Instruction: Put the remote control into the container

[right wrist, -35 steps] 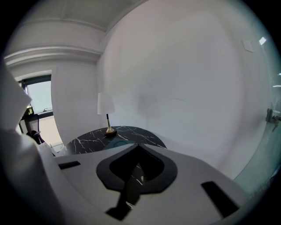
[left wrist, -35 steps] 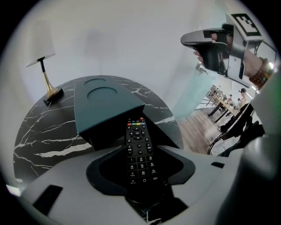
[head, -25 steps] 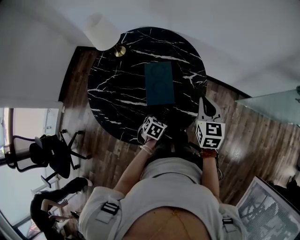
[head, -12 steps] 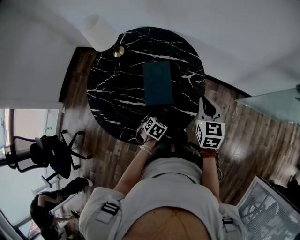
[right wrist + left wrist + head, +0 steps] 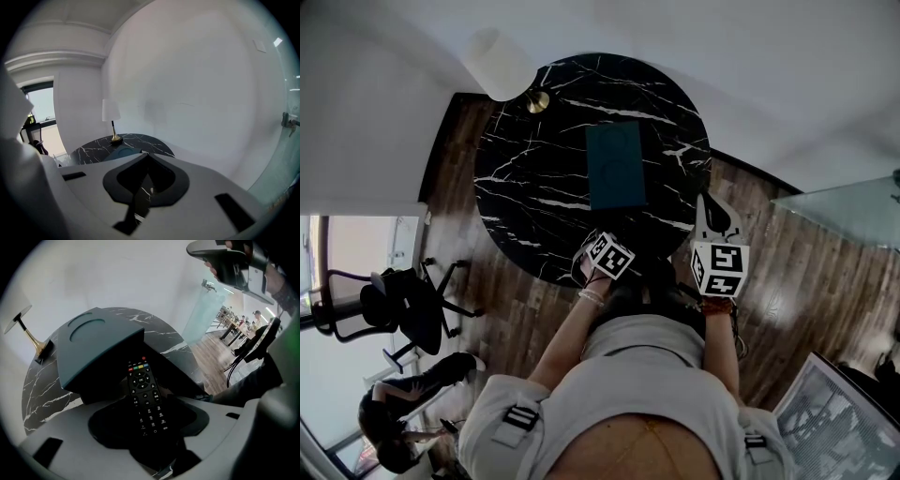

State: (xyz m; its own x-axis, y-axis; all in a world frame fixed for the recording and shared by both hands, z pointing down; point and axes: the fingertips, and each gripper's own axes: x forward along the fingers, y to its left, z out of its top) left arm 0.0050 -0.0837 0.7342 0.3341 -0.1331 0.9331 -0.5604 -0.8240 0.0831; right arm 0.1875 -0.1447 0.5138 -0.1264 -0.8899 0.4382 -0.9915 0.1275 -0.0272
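While the right gripper is shown closed and empty, the remote control is flanked by the parted jaws of the left gripper; the container is seen at 12 o'clock.

Pale grey top, buckled straps, wrist bracelets, white claws, black-and-white marker cubes.

The table is polished black marble with thin white veins, and the container on it looks like smooth, matt teal plastic. The remote control is matt black plastic with small, dull, rubbery-looking buttons, a few of them coloured. The floor is dark wood planking with a slight sheen, the lamp base shiny brass-coloured metal, the lamp shade plain matt white.
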